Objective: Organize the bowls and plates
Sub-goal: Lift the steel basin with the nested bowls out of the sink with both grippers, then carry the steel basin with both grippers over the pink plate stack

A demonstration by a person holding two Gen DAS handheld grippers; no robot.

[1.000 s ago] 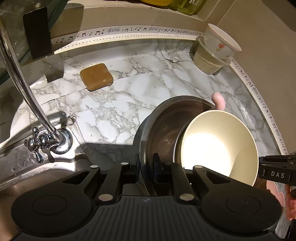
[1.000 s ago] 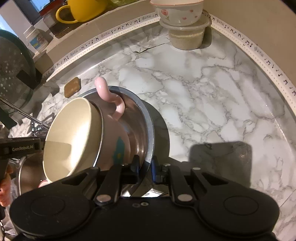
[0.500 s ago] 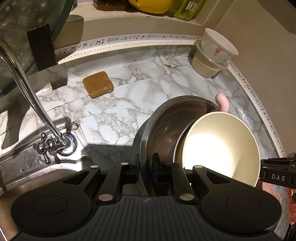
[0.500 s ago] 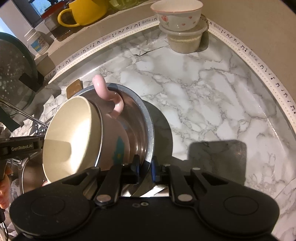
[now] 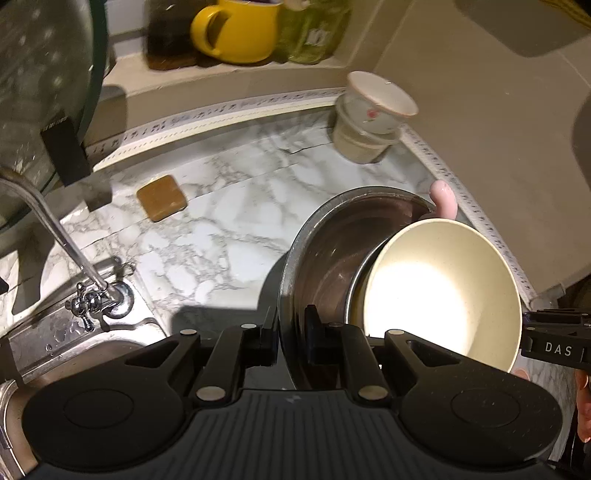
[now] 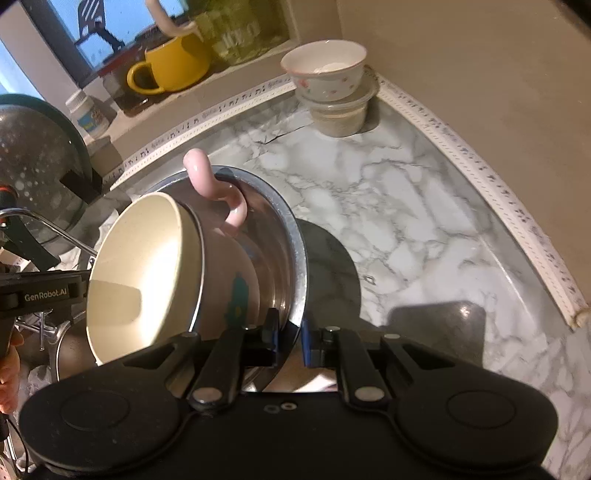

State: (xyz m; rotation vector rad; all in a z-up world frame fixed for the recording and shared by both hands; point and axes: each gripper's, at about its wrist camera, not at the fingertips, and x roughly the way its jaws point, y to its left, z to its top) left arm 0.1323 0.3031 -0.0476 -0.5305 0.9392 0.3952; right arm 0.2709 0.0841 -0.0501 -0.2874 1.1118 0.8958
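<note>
Steel bowl held on edge by both claws

Steel bowl [image 5: 325, 254] fills the lower middle of the left wrist view, tipped up on its side above the marble bench [image 5: 221, 229]. Its rim runs down between the fingers of the left claw [image 5: 291, 332], which are closed tight on that rim. In the right wrist view the right claw [image 6: 288, 339] pinches the same rim at lower centre, its fingers drawn in with only the metal edge between them.

Nested inside the steel bowl is a pink cup [image 6: 229, 273] with a cream inside, its mouth facing the left of the right wrist frame and its curled pink handle [image 6: 218, 188] sticking up past the steel rim.

At the left of the left wrist view a curved tap [image 5: 55, 229] rises from the corner of a steel sink [image 5: 74, 343]. In the upper right of that frame a flowered bowl [image 5: 380, 107] sits on top of a lidded plastic tub [image 5: 358, 144], in the bench's far corner and well apart from the held stack. A yellow mug [image 5: 236, 29] stands on the ledge at upper centre. A brown soap bar [image 5: 161, 197] lies on the bench at centre left.
</note>
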